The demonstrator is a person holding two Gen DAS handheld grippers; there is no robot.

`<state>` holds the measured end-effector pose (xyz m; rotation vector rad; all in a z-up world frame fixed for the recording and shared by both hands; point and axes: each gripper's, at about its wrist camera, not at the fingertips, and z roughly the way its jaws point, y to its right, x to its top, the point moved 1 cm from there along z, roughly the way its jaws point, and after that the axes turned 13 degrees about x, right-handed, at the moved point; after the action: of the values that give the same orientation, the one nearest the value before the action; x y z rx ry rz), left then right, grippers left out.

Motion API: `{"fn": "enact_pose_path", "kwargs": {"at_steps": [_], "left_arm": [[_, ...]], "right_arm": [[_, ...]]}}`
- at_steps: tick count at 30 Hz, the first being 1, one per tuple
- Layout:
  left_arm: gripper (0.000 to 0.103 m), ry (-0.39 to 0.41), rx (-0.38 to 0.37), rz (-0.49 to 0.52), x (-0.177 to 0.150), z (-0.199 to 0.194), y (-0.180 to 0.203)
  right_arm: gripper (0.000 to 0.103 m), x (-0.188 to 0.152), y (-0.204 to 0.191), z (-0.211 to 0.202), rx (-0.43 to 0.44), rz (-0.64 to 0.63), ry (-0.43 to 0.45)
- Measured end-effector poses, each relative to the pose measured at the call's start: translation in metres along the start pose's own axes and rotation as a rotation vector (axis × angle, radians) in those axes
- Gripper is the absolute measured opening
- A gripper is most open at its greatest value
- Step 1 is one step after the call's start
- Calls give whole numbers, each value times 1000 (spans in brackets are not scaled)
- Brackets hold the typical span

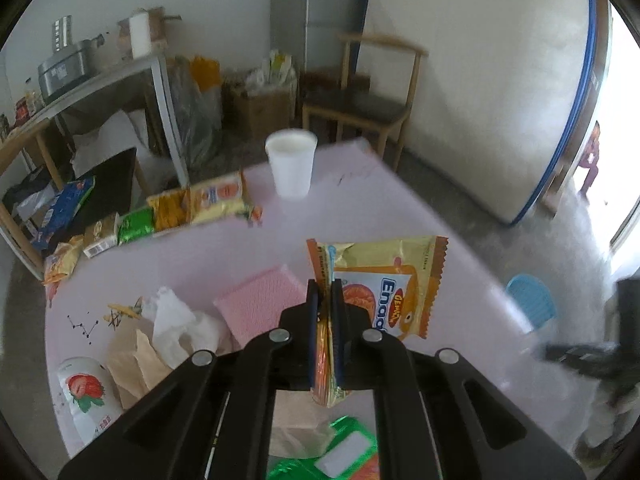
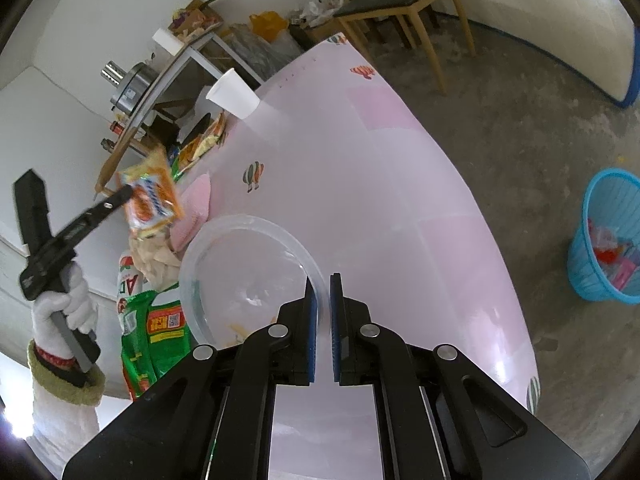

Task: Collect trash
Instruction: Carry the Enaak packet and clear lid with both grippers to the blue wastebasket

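My left gripper (image 1: 325,292) is shut on an orange-and-yellow snack wrapper (image 1: 394,280) and holds it above the pink table (image 1: 360,208). The same wrapper (image 2: 150,200) shows in the right wrist view, held up in the left gripper (image 2: 124,194) by a white-gloved hand. My right gripper (image 2: 322,284) is shut on the rim of a clear plastic bowl (image 2: 248,272) at the table's near side. A blue trash basket (image 2: 608,240) with some litter in it stands on the floor to the right; it also shows in the left wrist view (image 1: 532,300).
On the table lie a white foam cup (image 1: 291,166), a pink cloth (image 1: 260,304), crumpled tissue and brown paper (image 1: 168,332), a strawberry can (image 1: 86,394), green wrappers (image 2: 154,336) and several snack packets (image 1: 200,204). A wooden chair (image 1: 360,108) and a cluttered shelf (image 1: 80,80) stand behind.
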<state>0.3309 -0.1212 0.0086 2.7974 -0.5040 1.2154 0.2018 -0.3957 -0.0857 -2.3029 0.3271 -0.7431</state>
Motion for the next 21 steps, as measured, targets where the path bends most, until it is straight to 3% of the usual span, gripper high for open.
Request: {"fn": "enact_pose_path", "kwargs": {"at_steps": [4, 9, 16, 21], "left_arm": [[5, 42, -53, -47, 11, -25, -4], [5, 60, -82, -30, 14, -44, 17], [5, 28, -176, 47, 9, -41, 100], [5, -20, -269, 121, 4, -19, 187]], "right_arm": [[4, -2, -1, -10, 17, 0, 27], [4, -1, 5, -28, 41, 17, 65], [4, -1, 34, -78, 23, 72, 163], [4, -6, 91, -141, -56, 176, 278]]}}
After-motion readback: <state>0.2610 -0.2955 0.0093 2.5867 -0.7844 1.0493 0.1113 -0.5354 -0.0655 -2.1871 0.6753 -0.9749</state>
